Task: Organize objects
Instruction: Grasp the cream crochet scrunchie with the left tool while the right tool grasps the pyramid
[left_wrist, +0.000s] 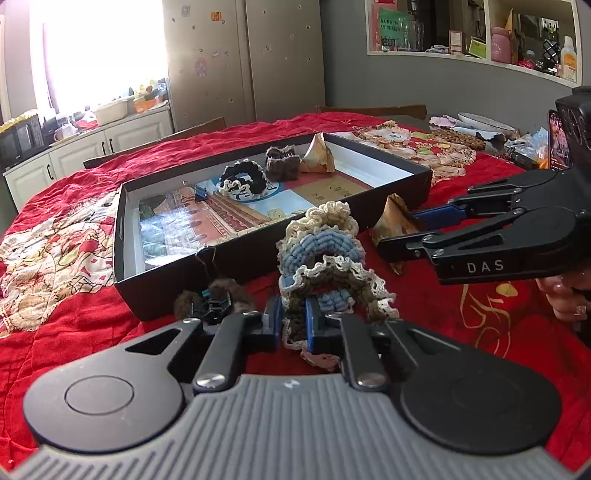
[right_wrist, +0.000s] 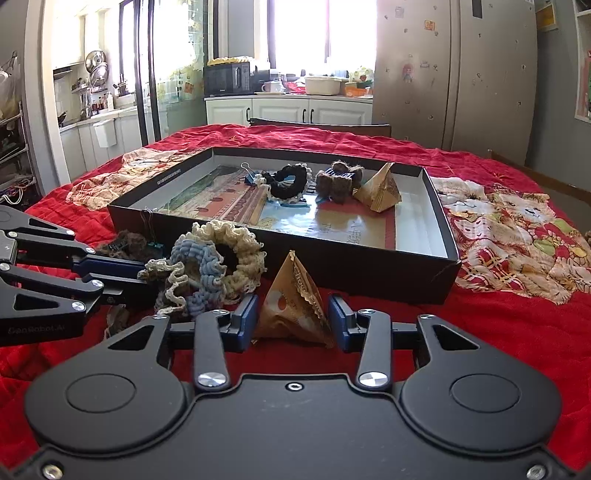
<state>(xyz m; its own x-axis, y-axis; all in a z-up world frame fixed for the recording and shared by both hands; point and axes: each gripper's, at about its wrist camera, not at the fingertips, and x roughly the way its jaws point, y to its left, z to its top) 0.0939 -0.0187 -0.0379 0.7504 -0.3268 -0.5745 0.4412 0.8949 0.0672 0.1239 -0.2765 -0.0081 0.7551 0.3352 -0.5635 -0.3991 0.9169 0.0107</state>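
Scrunchies (left_wrist: 325, 266) lie bunched near the box (left_wrist: 258, 258); the left tool (left_wrist: 293, 325) pinches their brown frill, while the right tool (right_wrist: 291, 321) straddles the triangular packet (right_wrist: 295, 299), pads apart from it. Lift each clear of the near wall before moving farther in.

The near wall of the box (right_wrist: 332, 273) stands between both grippers and its floor; to enter, a gripper must pass over that rim. Inside, the right half (right_wrist: 410, 225) lies bare, while a clip (right_wrist: 249, 173), a black scrunchie (right_wrist: 290, 179), a furry clip (right_wrist: 338, 182) and a packet (right_wrist: 378, 186) crowd the far side. Before the box, the scrunchies (right_wrist: 214, 254) fill the left, pinched in the left gripper (left_wrist: 293, 325), with another furry clip (left_wrist: 216, 299) beside them. The near packet (right_wrist: 295, 306) sits between the fingers of the right gripper (right_wrist: 293, 321). Open red cloth (right_wrist: 498, 332) spreads to the right.
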